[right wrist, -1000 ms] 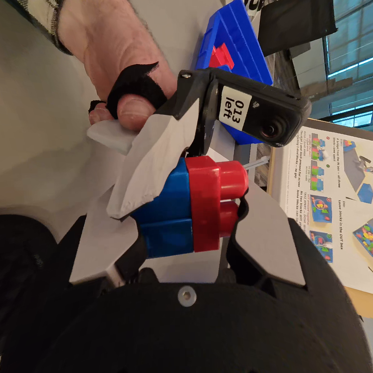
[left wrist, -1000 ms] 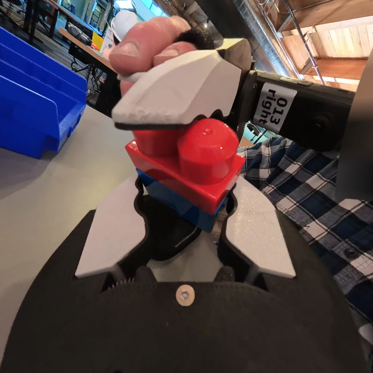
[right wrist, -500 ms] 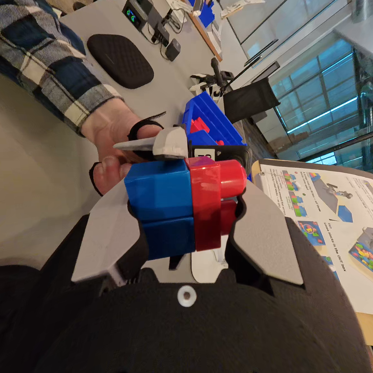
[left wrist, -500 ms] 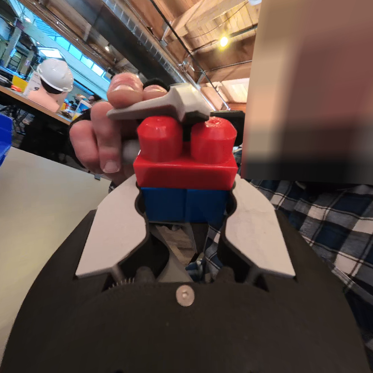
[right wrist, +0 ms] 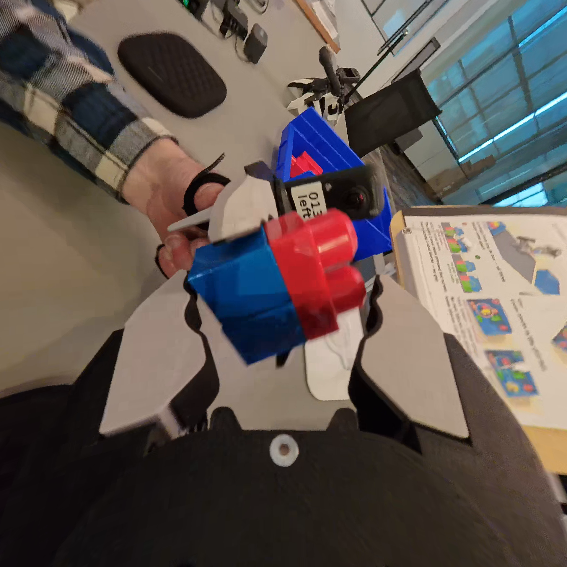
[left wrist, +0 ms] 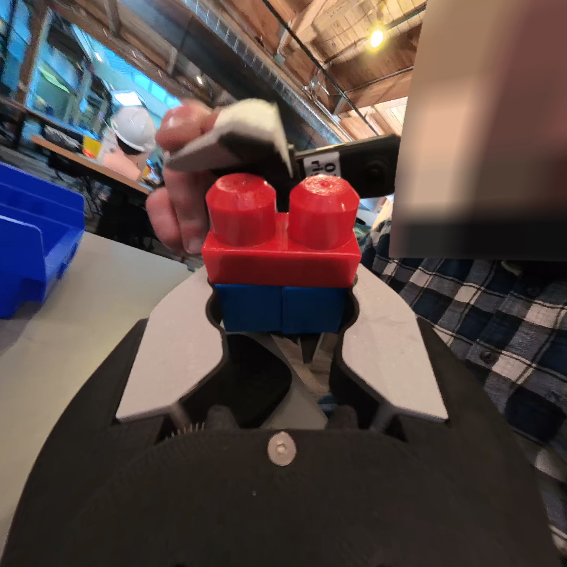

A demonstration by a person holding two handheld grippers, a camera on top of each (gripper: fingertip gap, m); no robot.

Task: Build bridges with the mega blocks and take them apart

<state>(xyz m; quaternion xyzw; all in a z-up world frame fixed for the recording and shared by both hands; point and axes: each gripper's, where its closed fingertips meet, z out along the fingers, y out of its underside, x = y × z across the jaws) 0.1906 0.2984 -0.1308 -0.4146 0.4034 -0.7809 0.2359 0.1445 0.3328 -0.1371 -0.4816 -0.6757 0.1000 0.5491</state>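
Left gripper (left wrist: 280, 303) clamps the blue blocks (left wrist: 280, 308) under the red block (left wrist: 280, 264), held above the table (left wrist: 76, 306); right gripper (right wrist: 280, 303) released around the stack, so close on red, then pull straight off.

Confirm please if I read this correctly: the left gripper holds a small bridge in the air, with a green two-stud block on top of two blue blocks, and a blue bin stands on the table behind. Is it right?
Not quite: the top block is red, not green, as the left wrist view shows. The rest stands: the left gripper holds the bridge by its two blue blocks, and a blue bin stands on the table.
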